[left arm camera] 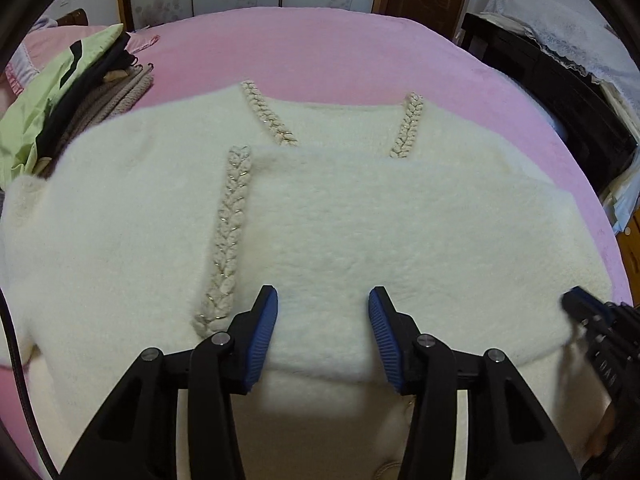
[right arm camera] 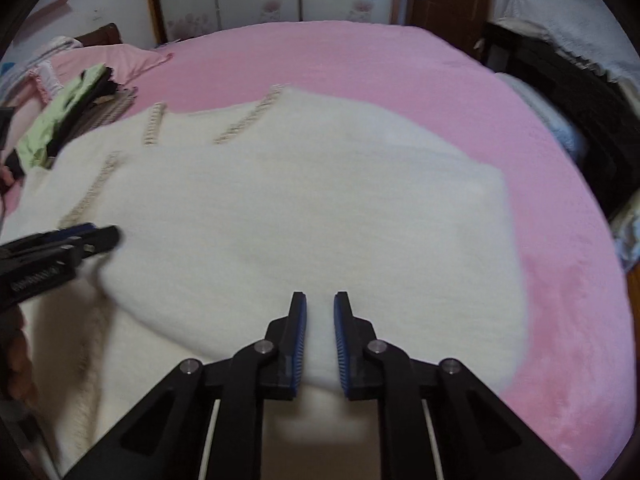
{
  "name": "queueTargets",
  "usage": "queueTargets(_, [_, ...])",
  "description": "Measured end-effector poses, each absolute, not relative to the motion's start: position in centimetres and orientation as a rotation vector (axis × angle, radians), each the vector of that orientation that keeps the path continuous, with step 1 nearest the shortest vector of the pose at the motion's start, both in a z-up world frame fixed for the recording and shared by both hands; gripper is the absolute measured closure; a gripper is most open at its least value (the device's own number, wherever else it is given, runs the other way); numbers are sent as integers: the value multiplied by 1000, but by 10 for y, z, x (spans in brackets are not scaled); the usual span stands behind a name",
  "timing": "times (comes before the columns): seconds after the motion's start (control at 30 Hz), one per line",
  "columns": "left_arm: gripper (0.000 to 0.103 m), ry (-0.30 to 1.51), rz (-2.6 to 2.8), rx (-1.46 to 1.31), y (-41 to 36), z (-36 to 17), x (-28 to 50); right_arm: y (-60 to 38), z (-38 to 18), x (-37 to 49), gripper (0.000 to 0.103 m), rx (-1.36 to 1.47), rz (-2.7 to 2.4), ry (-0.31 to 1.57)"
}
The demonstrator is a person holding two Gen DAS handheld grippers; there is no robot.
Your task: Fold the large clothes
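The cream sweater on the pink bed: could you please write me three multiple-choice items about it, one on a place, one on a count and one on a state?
1. Where does the pile of other clothes lie relative to the cream sweater in the left wrist view?
A. beyond its upper left
B. on its right sleeve
C. on the floor

2. How many braided trim strips show on the sweater in the left wrist view?
A. one
B. three
C. five

3. How does the left gripper stand?
A. shut on the pile
B. open above the sweater's near fold
C. holding a hanger

Answers:
1 A, the green and dark pile sits on the pink bedspread past the sweater's left shoulder.
2 B, one long strip and two short ones show.
3 B, its blue pads stand wide apart with only fabric seen behind the gap.
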State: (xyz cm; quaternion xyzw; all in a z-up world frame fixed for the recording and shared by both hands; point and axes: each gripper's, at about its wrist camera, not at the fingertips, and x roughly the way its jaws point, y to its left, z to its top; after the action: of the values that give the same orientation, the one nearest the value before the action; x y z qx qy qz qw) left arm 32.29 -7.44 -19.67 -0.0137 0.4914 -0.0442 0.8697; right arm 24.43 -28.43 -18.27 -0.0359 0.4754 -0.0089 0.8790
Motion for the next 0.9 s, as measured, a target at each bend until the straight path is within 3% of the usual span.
queueTargets(0.13, [57,1031,-95,-57,-65,-194,321,-329,-179,230,103,-48,-104,992])
queueTargets(0.57, [56,1033,-65,-49,-68,-199,320,-344,-195,220,103,63,-213,1031])
queueTargets(0.9, [49,1079,-53,-35,-75,-195,322,-328,-194,234,103,43,-275,1081])
